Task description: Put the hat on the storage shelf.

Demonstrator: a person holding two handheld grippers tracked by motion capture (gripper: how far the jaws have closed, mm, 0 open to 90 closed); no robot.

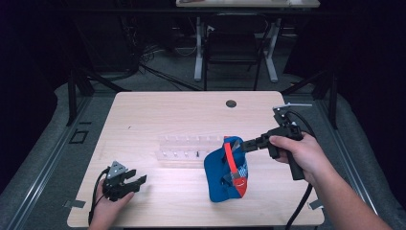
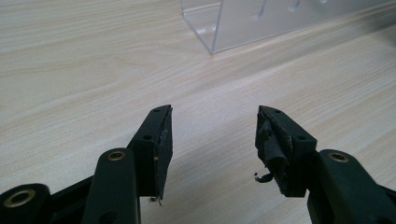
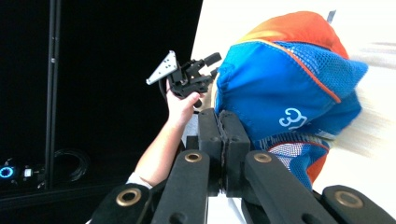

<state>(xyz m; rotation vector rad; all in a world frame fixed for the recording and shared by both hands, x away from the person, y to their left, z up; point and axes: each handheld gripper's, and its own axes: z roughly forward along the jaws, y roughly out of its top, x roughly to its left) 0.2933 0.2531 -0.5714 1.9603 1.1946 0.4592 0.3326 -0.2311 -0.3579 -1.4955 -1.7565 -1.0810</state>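
Note:
A blue mesh bag (image 1: 218,175) with orange trim and a red strap stands on the light wooden table (image 1: 158,115), right of centre. My right gripper (image 1: 242,145) comes in from the right, and its jaws are shut on the bag's top edge. In the right gripper view the two jaws (image 3: 223,116) press together on the blue fabric (image 3: 275,88). My left gripper (image 1: 139,179) rests low at the table's front left, open, with nothing between its jaws (image 2: 214,116). It also appears far off in the right gripper view (image 3: 212,65), held by a hand.
A clear acrylic rack (image 1: 184,149) lies across the middle of the table, just left of the bag; its corner (image 2: 243,23) is ahead of the left gripper. A dark grommet hole (image 1: 231,103) sits near the far edge. A chair and desk legs stand behind the table.

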